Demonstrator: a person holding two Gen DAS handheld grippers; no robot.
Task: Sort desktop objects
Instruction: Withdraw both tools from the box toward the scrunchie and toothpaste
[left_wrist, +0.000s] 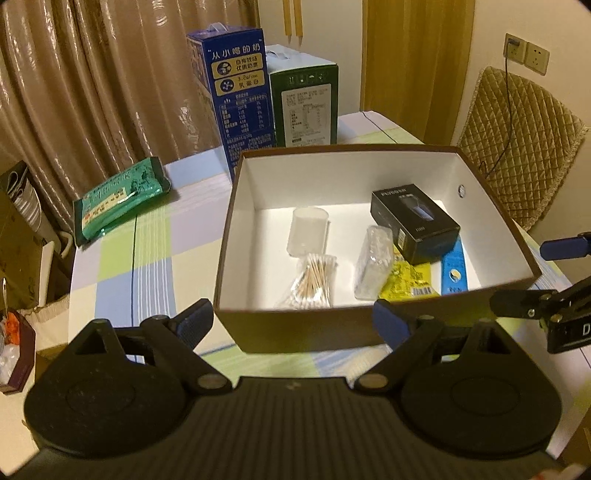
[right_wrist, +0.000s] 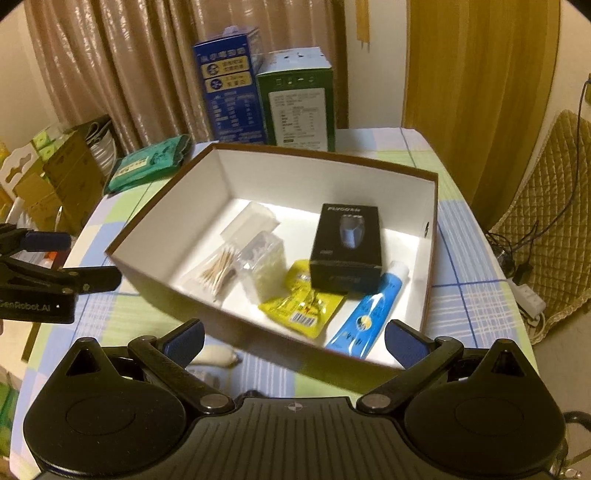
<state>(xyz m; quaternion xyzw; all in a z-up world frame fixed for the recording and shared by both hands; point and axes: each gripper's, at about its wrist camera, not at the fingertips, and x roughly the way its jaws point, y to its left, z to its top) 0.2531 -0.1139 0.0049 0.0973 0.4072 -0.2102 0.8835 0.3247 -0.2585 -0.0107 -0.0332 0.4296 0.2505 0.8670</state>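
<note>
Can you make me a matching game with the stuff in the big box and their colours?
Things:
1. small carton
2. tube
3. snack packet
4. cotton swabs

Colours:
A. yellow
B. pale wood in a clear bag
C. black
D. blue with a white cap

Pairs: 1-C, 2-D, 3-A, 4-B. All four lie inside the brown box.

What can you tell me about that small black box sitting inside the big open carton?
The small black box is a glossy cardboard retail pack with pale lettering along its top edge and a picture of a bluish-grey device on its upper face. It looks closed and undamaged. It lies flat, face up, near the right wall of the carton, resting partly on the yellow sachet and close against the blue tube. Neither claw touches it.
</note>
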